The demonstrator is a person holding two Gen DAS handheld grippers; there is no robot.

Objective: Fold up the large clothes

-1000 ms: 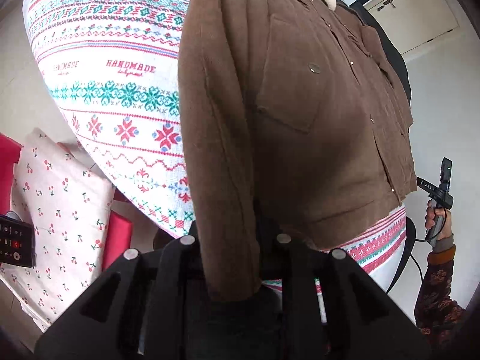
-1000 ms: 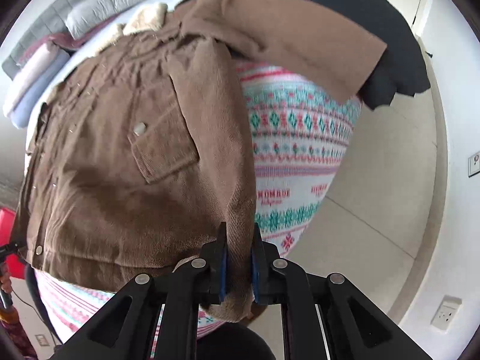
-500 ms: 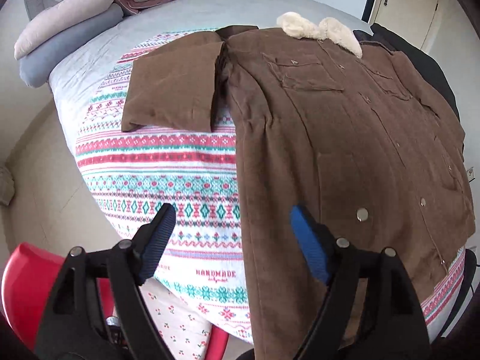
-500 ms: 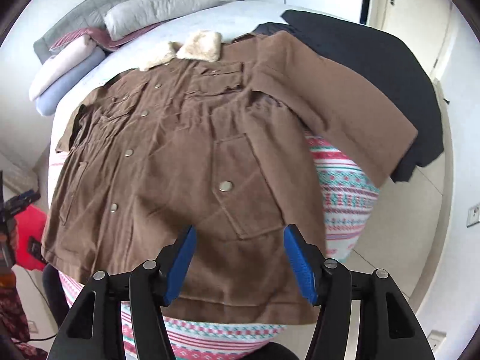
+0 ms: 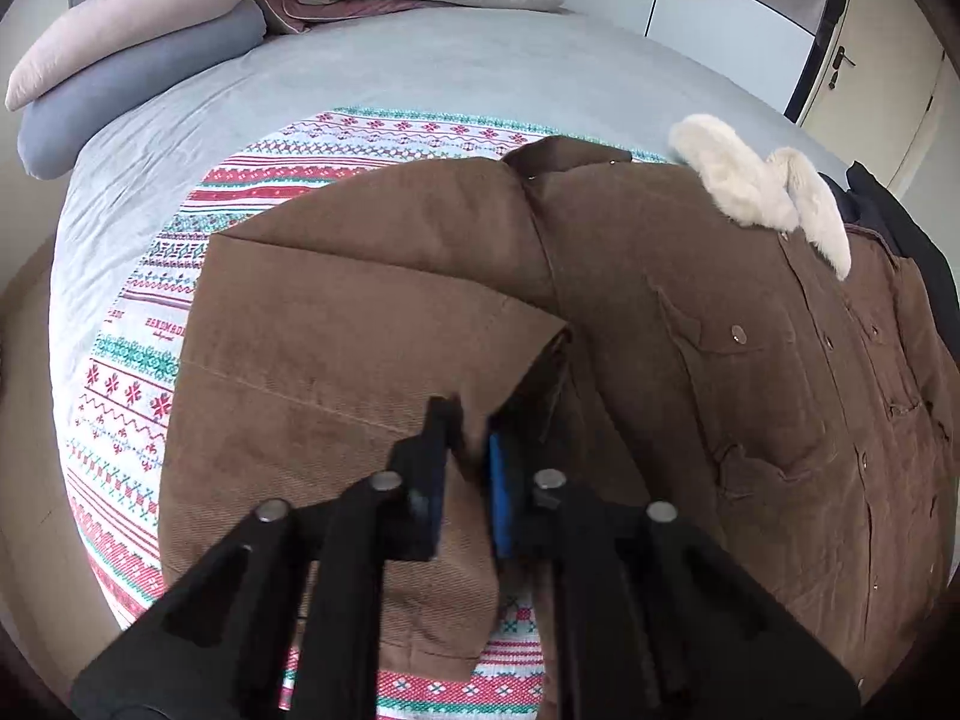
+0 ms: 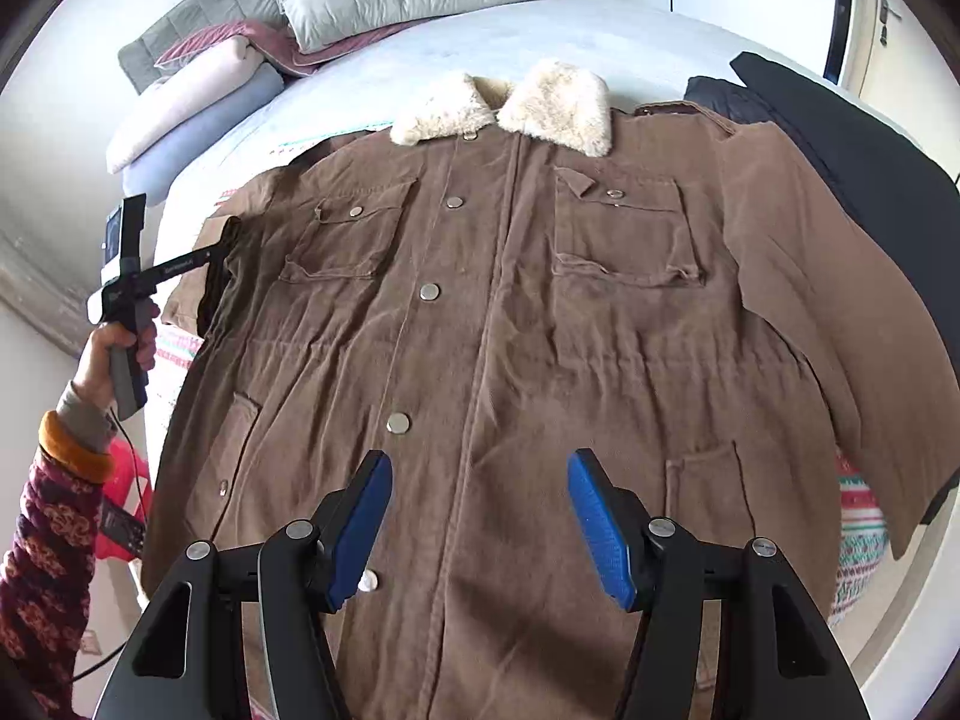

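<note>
Spread buttoned-up across the bed, the brown coat looks heavy and floppy, so the left gripper pinches its sleeve cuff while the right gripper hovers agape.

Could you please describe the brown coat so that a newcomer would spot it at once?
On the bed, over a patterned blanket, lies the coat, front up. Unlike the black garment beside it, it is brown with a cream fleece collar.
</note>
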